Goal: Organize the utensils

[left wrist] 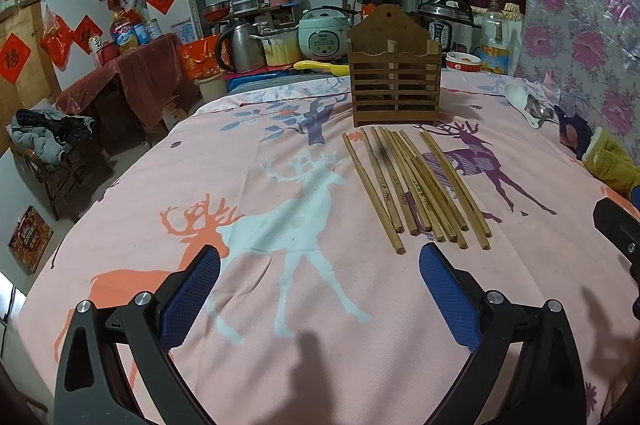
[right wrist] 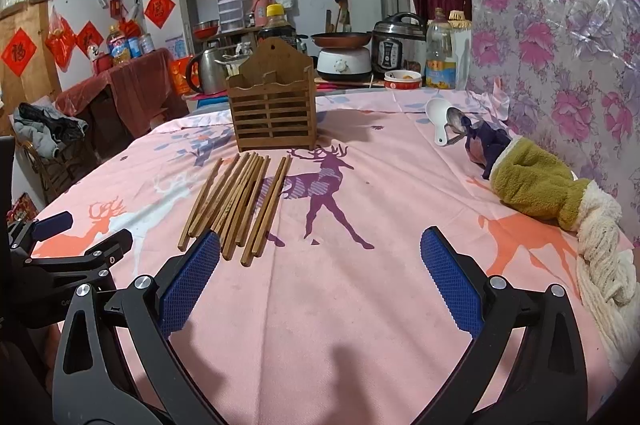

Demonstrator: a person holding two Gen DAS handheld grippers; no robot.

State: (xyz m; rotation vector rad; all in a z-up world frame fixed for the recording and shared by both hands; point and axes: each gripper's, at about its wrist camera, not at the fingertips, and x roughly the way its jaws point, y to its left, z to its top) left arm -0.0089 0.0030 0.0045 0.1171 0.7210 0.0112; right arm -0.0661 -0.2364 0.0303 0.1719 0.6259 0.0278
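Several wooden chopsticks lie side by side on the pink deer-print cloth, in front of a slatted wooden utensil holder. A white spoon and a metal spoon lie at the far right. My left gripper is open and empty, short of the chopsticks' near ends. In the right wrist view the chopsticks, holder, white spoon and metal spoon show. My right gripper is open and empty, its left finger beside the chopsticks' near ends.
A green and cream cloth lies along the right edge by the floral wall covering. A bowl, an oil bottle, cookers and a kettle stand beyond the table's far edge. A chair with clothes stands to the left.
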